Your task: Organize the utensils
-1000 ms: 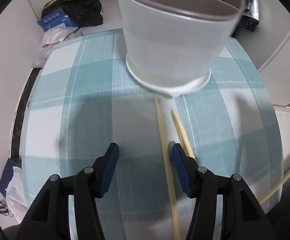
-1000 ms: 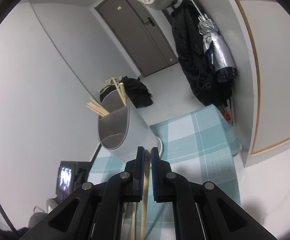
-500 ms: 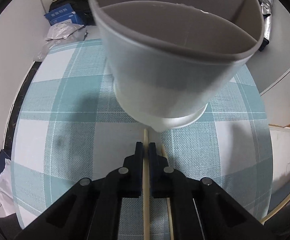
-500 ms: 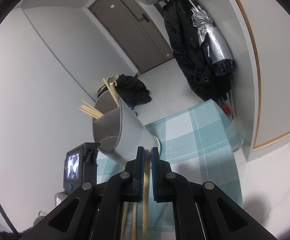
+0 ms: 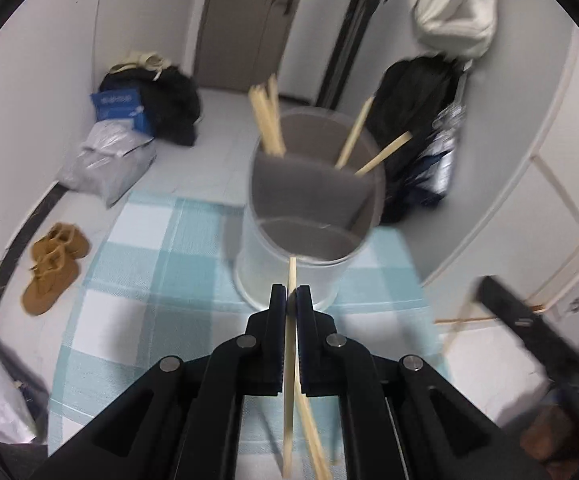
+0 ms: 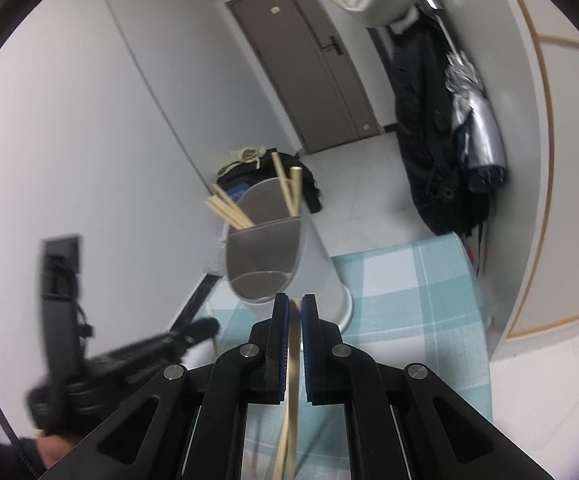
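Left gripper: clamped on a chopstick, now lifted off the checked cloth.
Right gripper: still pinching its own chopstick.
Just ahead: holder, near compartment free.
Meaning: both sticks ready to drop in.

Entryway clutter on the floor and wall beyond the fingers.
Ahead of the fingertips, a teal checked cloth; far left of them, brown slippers. Up-left past the fingers: silver plastic bag, blue box, black bag. Straight ahead, a grey door. Up-right of the fingers: black coat, folded silver umbrella, white garment hung high.
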Motion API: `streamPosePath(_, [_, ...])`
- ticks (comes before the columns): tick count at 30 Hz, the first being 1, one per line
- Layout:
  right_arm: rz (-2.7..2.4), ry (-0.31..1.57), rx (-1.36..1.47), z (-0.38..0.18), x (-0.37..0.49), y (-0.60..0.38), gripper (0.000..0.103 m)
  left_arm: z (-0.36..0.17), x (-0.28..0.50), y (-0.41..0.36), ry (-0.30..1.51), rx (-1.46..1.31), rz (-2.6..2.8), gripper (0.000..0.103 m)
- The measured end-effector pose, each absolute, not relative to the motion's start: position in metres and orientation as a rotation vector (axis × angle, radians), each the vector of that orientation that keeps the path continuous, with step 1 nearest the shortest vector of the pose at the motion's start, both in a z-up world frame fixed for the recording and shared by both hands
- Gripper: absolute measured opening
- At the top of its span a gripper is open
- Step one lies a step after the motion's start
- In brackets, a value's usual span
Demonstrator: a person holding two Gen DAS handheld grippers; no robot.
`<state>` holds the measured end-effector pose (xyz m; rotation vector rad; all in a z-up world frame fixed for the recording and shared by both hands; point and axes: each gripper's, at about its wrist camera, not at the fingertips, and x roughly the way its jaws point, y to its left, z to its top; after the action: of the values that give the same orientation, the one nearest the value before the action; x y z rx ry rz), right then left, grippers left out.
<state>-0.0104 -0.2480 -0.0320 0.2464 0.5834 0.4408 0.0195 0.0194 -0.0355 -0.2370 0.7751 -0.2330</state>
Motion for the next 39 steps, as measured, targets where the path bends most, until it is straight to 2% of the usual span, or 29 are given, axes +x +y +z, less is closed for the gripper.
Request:
streamPosePath(10, [0.467,0.526,0.115,-0.017,-0.014,-0.213,0.005,-0.018,0.001,0.006,0.727,-0.184,-0.289,0.001])
streamPosePath(27, [0.486,0.506,0.157,-0.007,-0.019,-0.204,0.005,0.002,-0.005,0.003,0.747,-0.147,-0.313,0.001])
streamPosePath(39, [0.518,0.462,0.182,0.032,-0.008,-0.204,0.005,0.039,0.015,0.012,0.724,-0.204,-0.326,0.001])
